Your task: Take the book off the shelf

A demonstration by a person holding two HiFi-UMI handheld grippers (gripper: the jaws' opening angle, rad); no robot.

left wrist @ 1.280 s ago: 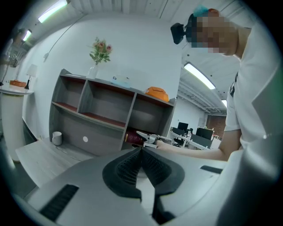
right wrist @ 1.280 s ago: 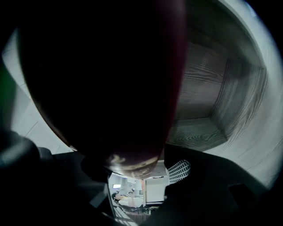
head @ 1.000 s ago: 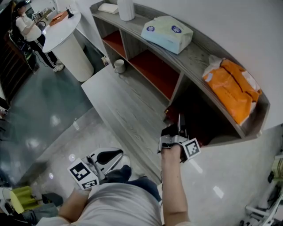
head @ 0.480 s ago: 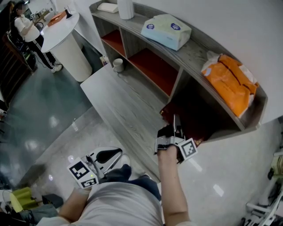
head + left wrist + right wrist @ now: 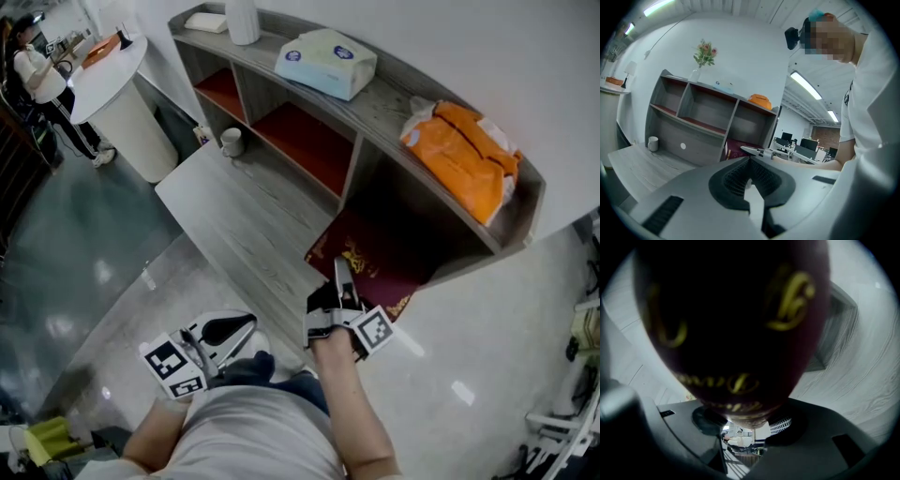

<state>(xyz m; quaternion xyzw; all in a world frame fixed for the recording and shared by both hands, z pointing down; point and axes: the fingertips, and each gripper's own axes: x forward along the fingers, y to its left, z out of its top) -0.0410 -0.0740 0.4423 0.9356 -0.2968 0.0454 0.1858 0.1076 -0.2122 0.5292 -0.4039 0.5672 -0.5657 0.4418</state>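
A dark red book (image 5: pixel 367 265) with gold print sticks halfway out of the bottom right compartment of the grey shelf (image 5: pixel 394 105), lying flat over the wooden step. My right gripper (image 5: pixel 339 279) is shut on its near edge. In the right gripper view the book (image 5: pixel 736 324) fills the frame, with its lower edge clamped between the jaws. My left gripper (image 5: pixel 217 335) hangs low by the person's left knee, away from the shelf. In its own view the pads (image 5: pixel 740 176) meet with nothing between them.
An orange bag (image 5: pixel 459 159), a pale tissue pack (image 5: pixel 323 61) and a white vase (image 5: pixel 242 19) stand on the shelf top. A white cup (image 5: pixel 231 141) sits on the wooden step (image 5: pixel 234 216). A round white table (image 5: pixel 108 89) and a person (image 5: pixel 37 66) are far left.
The right gripper has drawn back from the dark compartment toward the person, and the red book has slid out with it into the light. The left gripper stayed put.
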